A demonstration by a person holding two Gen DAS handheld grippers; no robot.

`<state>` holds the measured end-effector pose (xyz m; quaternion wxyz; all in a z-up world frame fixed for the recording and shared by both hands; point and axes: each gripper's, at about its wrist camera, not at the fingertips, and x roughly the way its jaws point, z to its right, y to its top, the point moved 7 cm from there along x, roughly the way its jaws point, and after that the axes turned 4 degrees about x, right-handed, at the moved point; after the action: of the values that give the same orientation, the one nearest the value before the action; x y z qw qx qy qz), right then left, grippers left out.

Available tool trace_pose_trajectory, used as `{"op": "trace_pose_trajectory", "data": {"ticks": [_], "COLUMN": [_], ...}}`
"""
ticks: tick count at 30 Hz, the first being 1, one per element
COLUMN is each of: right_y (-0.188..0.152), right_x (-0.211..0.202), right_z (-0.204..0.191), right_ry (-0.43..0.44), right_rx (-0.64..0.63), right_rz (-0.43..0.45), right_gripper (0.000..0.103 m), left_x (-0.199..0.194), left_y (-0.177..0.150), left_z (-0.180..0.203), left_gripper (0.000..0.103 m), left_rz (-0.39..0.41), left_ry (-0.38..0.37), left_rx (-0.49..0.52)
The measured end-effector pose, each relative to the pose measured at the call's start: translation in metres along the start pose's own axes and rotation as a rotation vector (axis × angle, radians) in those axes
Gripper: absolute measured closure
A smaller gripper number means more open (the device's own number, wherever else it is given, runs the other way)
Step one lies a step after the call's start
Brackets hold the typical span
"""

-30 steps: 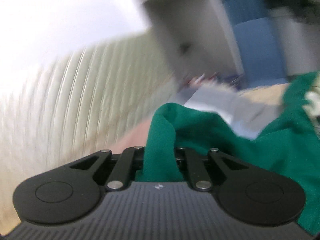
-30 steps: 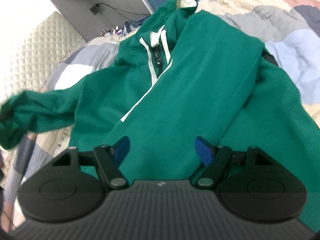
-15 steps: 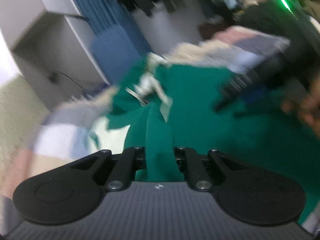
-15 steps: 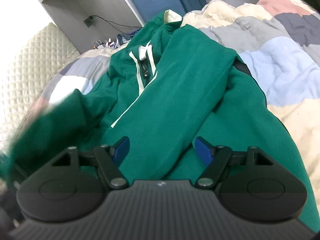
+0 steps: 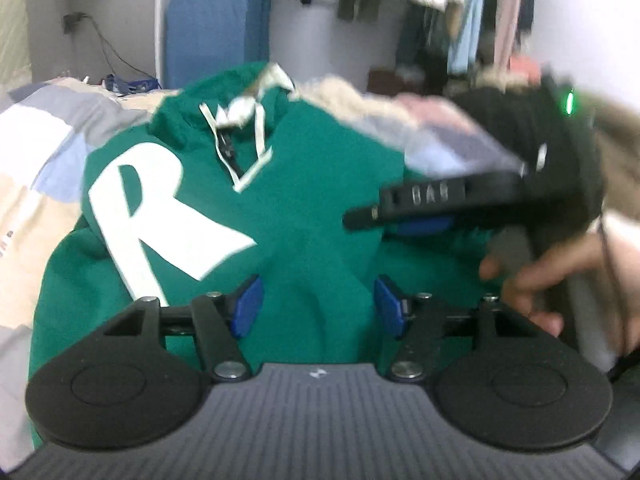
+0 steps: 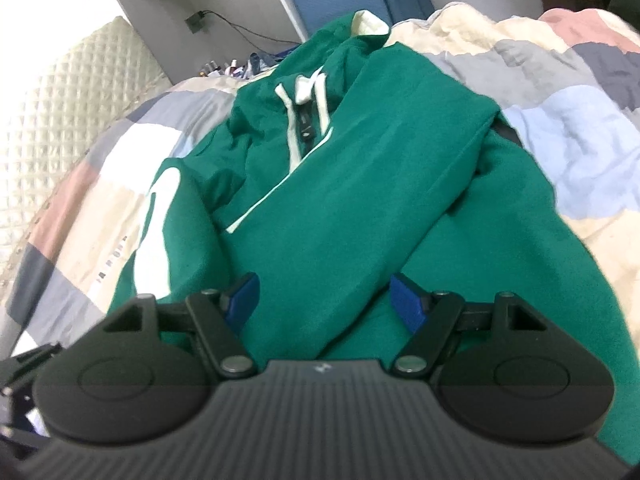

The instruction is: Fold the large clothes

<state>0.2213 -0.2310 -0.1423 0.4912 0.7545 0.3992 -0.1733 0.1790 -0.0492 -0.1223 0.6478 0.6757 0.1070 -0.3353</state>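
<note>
Two hand-held grippers hovered over our green hoodie (image 6: 352,208), spread on the bed's patchwork quilt (image 6: 568,148). Our left hand-held gripper (image 5: 316,304) was opening, nothing pinched; our right hand-held gripper (image 6: 324,300) gaped empty. We judged each sleeve should lie flat, wrinkles smoothed, before the body fold.

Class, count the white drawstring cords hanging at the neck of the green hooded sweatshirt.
2. One white drawstring cord hangs left of the neck zip, the other right of it, on the green hooded sweatshirt. None seems hidden.
</note>
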Motion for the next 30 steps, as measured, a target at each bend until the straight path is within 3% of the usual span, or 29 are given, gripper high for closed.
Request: {"op": "trace_pose_trajectory", "data": {"ticks": [4, 11, 14, 19, 22, 27, 30], "right_y": [-0.002, -0.014, -0.027, -0.053, -0.067, -0.075, -0.082], "right_x": [-0.004, -0.006, 0.001, 0.016, 0.014, 0.001, 0.001], "right_z": [-0.014, -0.052, -0.069, -0.076, -0.069, -0.069, -0.081], "right_ry": [0.084, 0.287, 0.304, 0.238, 0.263, 0.314, 0.363], "right_rx": [0.025, 0.009, -0.03, -0.116, -0.092, -0.082, -0.134], "right_rz": [-0.007, -0.072, -0.128, -0.239, -0.294, -0.323, -0.352], "right_gripper": [0.029, 0.028, 0.033, 0.039, 0.039, 0.039, 0.039], "left_x": [-0.012, -0.01, 0.011, 0.051, 0.071, 0.102, 0.111], "left_y": [0.008, -0.004, -0.007, -0.005, -0.007, -0.001, 0.001], "left_z": [-0.033, -0.098, -0.125, -0.164, -0.185, -0.205, -0.211], "left_gripper": [0.035, 0.035, 0.035, 0.035, 0.036, 0.037, 0.059], "left_rz": [0.078, 0.101, 0.09, 0.074, 0.063, 0.054, 0.061], "left_ry": [0.002, 0.052, 0.047, 0.021, -0.018, -0.046, -0.061], "left_rx": [-0.095, -0.304, -0.389, -0.501, -0.601, -0.671, -0.69]}}
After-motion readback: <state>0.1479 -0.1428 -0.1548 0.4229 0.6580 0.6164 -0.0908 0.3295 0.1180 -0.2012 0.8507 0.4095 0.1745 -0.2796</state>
